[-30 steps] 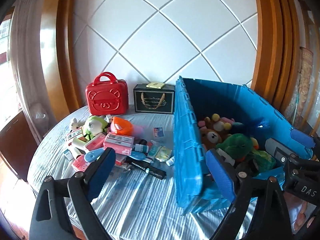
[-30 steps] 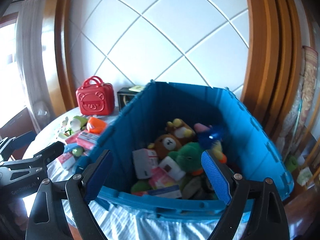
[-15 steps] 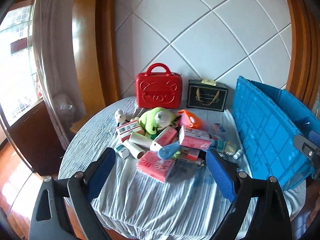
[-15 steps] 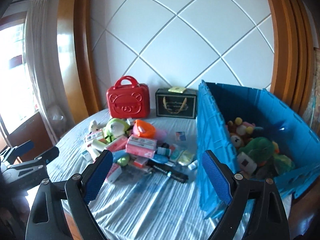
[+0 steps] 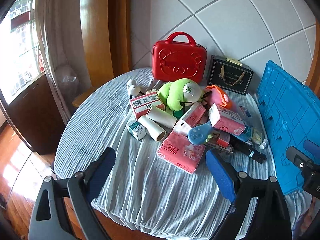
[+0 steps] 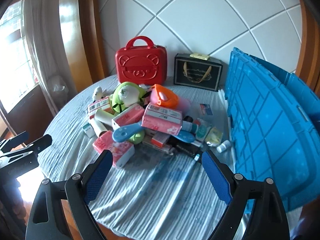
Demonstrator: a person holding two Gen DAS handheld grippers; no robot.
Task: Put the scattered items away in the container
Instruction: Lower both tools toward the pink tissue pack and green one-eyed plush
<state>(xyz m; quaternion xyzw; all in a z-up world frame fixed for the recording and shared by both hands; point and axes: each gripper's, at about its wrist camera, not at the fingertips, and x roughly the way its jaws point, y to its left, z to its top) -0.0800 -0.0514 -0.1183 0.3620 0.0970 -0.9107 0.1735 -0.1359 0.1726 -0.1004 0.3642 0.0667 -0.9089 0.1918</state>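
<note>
**Table inventory: loose pile beside blue crate, both tools empty**

Left tool (image 5: pixel 160 172): lower centre of the left wrist view, jaws wide, nothing between the blue pads, above bare cloth short of the pile. Its body also shows at the left edge of the right wrist view.

Right tool (image 6: pixel 155 172): lower centre of the right wrist view, jaws wide, nothing held, above bare cloth in front of the pile. Part of it shows at the lower right edge of the left wrist view.

Table (image 5: pixel 96 124): round, covered in a wrinkled pale blue striped cloth.

Crate (image 6: pixel 270 124): blue plastic, right side of both views, ribbed outer wall facing the pile; its inside cannot be seen.

Pile, centre of both views, items touching and overlapping:
- pink tissue pack (image 5: pixel 181 152), nearest, flat on the cloth
- second tissue pack (image 5: pixel 227 119), resting on top of other items
- third tissue pack (image 5: pixel 190 118), tilted
- blue brush (image 5: pixel 200 133), smiley face on its head, lying across the packs
- two white rolls (image 5: pixel 155 124), side by side, left of the packs
- small teal box (image 5: pixel 137 129), just beside the rolls
- barcoded box (image 5: pixel 146 104)
- green plush (image 5: pixel 180 94), at the back of the pile
- orange pouch (image 5: pixel 219 97), right of the plush
- small white toy (image 5: pixel 133 87), upper left of the pile
- black umbrella (image 5: pixel 248 152), between pile and crate
- small white bottle (image 6: pixel 223 146), near the crate wall

Against the tiled wall, upper centre: red case (image 5: pixel 179 60) with bear relief, upright; black gift box (image 5: pixel 230 74) just beside it on the right.
</note>
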